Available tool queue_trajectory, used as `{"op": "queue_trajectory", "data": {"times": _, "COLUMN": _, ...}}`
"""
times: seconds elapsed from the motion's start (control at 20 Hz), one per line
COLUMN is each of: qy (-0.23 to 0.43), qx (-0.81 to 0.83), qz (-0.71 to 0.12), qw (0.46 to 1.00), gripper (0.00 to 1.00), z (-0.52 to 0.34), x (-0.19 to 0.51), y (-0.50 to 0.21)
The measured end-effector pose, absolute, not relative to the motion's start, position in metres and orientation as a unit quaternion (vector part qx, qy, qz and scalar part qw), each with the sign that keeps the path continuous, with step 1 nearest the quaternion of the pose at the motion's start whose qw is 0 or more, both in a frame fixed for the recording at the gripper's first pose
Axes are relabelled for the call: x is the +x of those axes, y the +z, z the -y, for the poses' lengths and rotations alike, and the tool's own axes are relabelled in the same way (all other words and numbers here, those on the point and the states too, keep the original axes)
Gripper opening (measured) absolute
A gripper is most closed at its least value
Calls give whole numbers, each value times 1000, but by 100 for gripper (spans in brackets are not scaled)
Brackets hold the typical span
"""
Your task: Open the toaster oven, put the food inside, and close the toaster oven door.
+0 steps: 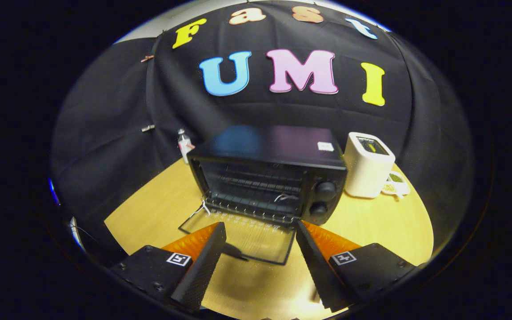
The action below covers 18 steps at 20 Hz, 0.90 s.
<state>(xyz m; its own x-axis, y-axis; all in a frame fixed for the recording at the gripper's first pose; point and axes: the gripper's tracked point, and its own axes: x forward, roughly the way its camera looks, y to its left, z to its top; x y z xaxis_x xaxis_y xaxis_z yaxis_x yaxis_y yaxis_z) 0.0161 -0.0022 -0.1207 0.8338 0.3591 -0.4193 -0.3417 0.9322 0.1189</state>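
Glass and thin metal are what you face: the toaster oven (268,171) sits on the wooden table (149,209) just beyond your fingers, and its door (242,238) already lies folded down flat toward you, a glass pane in a slim dark frame with its handle (234,252) at the near edge. Your gripper (260,262) stands wide apart and holds nothing, the door's near edge lying between the two fingers. Judge that door as stiff but fragile and likely slick on the glass; take it by the handle or the frame edge, never by pressing the pane, and expect the hinge to swing lightly. The body looks boxy and heavy enough to stay put, though a hard shove could slide it on the smooth tabletop. Inside, the wire rack (256,189) sits low with open room above it. On the right, a white container (367,165) stands just beside the oven's knobs (325,190), so keep your swing clear of it; a small bottle (185,145) stands behind the left corner. No food can be made out, so you cannot yet tell where to fetch it.
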Motion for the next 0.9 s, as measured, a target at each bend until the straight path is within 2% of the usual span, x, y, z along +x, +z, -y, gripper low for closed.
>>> {"op": "queue_trajectory", "data": {"times": 0.25, "qy": 158, "qx": 54, "qz": -221, "qw": 961, "gripper": 97, "z": 77, "x": 36, "y": -100}}
{"op": "queue_trajectory", "data": {"times": 0.55, "qy": 151, "qx": 111, "qz": -309, "qw": 932, "gripper": 98, "z": 145, "x": 30, "y": -159}}
{"op": "queue_trajectory", "data": {"times": 0.9, "qy": 160, "qx": 130, "qz": -401, "qw": 893, "gripper": 99, "z": 180, "x": -16, "y": -222}}
